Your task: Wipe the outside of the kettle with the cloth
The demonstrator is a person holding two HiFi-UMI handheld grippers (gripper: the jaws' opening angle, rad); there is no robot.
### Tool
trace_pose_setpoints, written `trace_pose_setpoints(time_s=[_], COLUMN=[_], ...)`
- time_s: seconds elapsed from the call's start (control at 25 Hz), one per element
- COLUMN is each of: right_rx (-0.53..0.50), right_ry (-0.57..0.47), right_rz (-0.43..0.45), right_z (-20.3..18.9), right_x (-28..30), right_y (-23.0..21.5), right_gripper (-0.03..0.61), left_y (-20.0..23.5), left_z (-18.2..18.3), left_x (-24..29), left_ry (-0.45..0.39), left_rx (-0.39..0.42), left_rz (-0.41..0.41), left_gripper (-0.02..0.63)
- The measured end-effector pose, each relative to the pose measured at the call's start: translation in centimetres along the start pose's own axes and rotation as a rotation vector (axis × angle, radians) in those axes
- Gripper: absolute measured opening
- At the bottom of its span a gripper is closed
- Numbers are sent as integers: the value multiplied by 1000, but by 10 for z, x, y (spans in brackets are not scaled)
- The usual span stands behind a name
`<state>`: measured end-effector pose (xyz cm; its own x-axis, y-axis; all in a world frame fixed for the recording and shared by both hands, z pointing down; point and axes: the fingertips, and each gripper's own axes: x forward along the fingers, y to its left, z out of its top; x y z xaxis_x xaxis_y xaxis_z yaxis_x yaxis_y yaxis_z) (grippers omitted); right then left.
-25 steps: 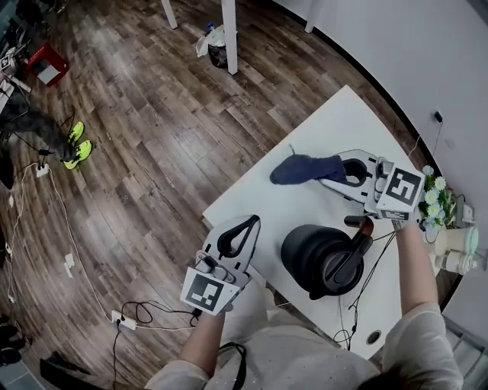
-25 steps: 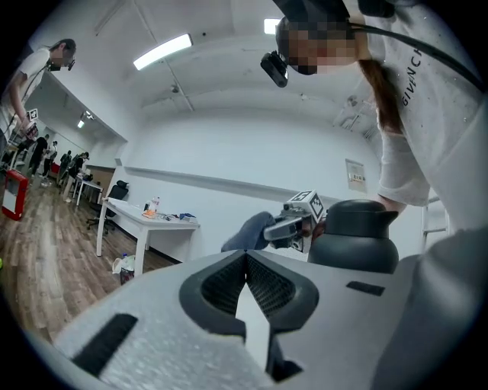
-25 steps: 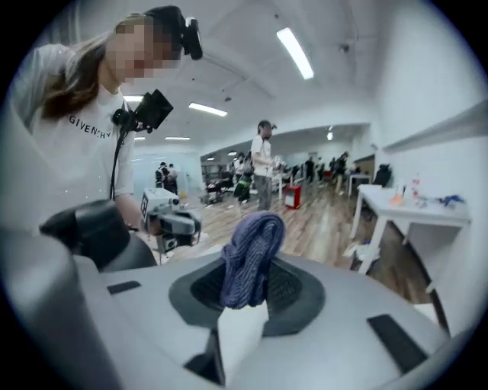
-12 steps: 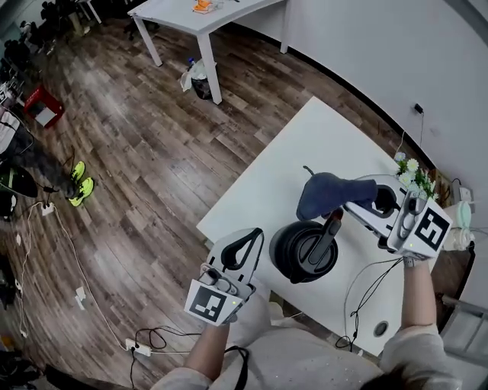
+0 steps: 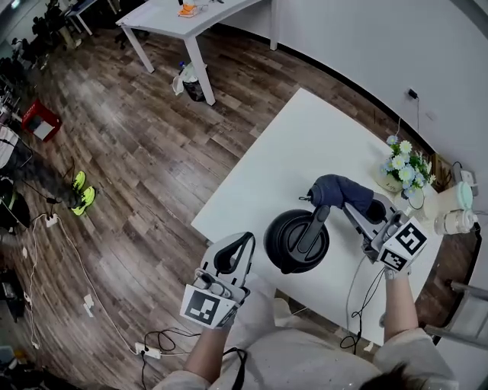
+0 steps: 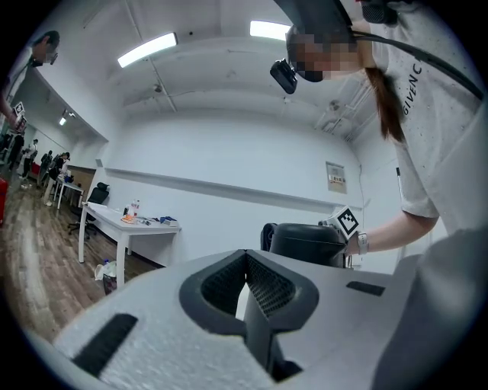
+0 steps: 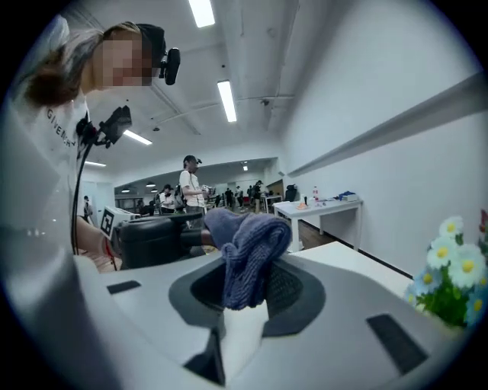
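Observation:
A black kettle (image 5: 296,241) stands near the front edge of the white table (image 5: 305,145); its dark body (image 6: 305,244) also shows in the left gripper view. My right gripper (image 5: 362,211) is shut on a dark blue cloth (image 5: 338,191), and the cloth rests against the top of the kettle's handle on its right side. In the right gripper view the cloth (image 7: 248,255) bunches out between the jaws, with the kettle (image 7: 156,238) just beyond. My left gripper (image 5: 242,242) hangs off the table's front edge, left of the kettle, shut and holding nothing.
A pot of white flowers (image 5: 399,163) stands at the table's far right, with pale containers (image 5: 456,218) beside it. A cable (image 5: 357,305) trails over the table's near right. Another white table (image 5: 179,17) stands farther off on the wooden floor.
My right gripper has carried the cloth from the open table beyond the kettle in to the kettle's handle. The view has shifted; my left gripper has stayed shut by the table edge.

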<state>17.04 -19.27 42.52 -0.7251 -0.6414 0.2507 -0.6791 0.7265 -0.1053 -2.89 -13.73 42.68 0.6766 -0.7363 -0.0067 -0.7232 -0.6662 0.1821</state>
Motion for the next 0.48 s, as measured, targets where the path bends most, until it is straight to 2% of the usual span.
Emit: trace_pose_setpoints(time_s=[0.16,0.32,0.4,0.48], right_rx=[52,109,110,64], right_ry=[-4,79,143,149], right_rz=[-99,-154,-192,-284], right_z=[-25,-60,-79,-78], right_x=[5,4,1,-11], right_y=[-6,-13,-14,-15], right_gripper=[71,71,71,71], left_y=[0,-5,-10,-14], left_z=[-7,-7,-6,-5], left_x=[-3,-4,-5,-7], left_ry=[-10,-25,-33,-36], left_rx=[-3,11,29,34], left_rz=[14,11,5,8], left_gripper=[6,6,6,6])
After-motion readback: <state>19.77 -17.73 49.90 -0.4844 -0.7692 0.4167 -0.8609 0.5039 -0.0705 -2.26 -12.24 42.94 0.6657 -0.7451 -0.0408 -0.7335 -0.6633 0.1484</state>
